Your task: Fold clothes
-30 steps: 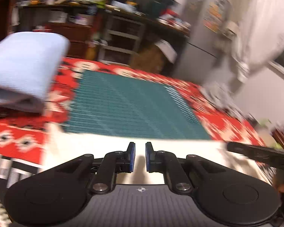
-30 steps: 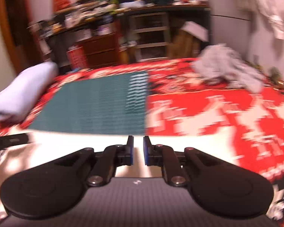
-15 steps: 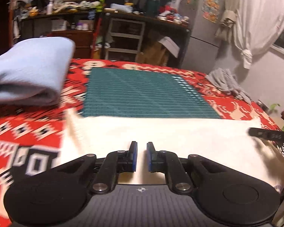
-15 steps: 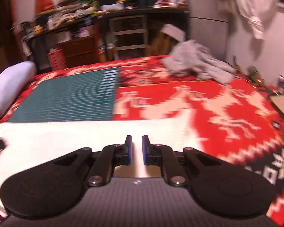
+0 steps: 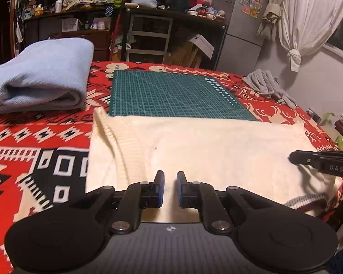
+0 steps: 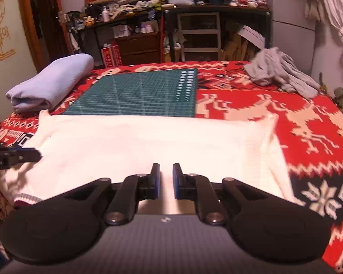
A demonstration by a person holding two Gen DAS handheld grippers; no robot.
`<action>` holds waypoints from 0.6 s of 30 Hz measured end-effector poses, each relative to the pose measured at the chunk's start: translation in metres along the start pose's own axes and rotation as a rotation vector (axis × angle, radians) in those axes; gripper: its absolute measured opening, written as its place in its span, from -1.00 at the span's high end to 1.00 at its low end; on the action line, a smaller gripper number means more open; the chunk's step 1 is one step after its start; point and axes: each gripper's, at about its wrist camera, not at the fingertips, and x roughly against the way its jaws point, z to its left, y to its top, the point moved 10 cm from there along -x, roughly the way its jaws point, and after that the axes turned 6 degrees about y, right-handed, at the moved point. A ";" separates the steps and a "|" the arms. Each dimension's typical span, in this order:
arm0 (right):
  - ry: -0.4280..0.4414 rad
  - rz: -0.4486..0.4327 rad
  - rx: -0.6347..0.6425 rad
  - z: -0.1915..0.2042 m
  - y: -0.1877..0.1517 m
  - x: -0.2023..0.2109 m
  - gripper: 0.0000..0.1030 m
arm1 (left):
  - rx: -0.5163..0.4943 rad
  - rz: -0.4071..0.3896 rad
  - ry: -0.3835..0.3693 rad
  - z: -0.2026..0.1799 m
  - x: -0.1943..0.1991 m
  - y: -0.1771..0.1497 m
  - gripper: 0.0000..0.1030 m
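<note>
Below the green gridded cutting mat (image 5: 171, 93), the cream knitted sweater (image 5: 205, 150) lies crosswise; my left claw (image 5: 170, 189) and right claw (image 6: 164, 181) (both narrow, seemingly pinching its near edge) flank its middle.

We see the sweater (image 5: 205, 143) spread across the near part of the blanket (image 5: 34, 141), its far edge overlapping the near edge of the cutting mat (image 5: 171, 93), which lies behind it. Left of the mat sits the folded cloth (image 5: 41, 77); at the far right corner lies a crumpled garment (image 6: 283, 73). Behind the bed stand shelves (image 5: 148, 36), with a fridge (image 5: 240, 22) to their right.
</note>
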 end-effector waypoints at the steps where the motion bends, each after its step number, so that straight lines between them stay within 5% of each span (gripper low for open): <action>1: -0.022 0.001 -0.018 -0.009 -0.002 0.005 0.76 | -0.002 0.002 0.002 0.003 0.003 -0.002 0.78; 7: -0.078 -0.004 -0.100 -0.051 -0.015 0.035 0.80 | -0.030 0.001 0.009 0.010 0.021 -0.012 0.79; 14: 0.061 0.055 0.036 0.008 -0.021 0.034 0.75 | -0.085 0.031 -0.106 -0.030 0.026 -0.017 0.79; 18: 0.077 0.093 0.072 0.024 -0.031 0.035 0.79 | -0.142 0.074 -0.097 -0.040 0.024 -0.028 0.79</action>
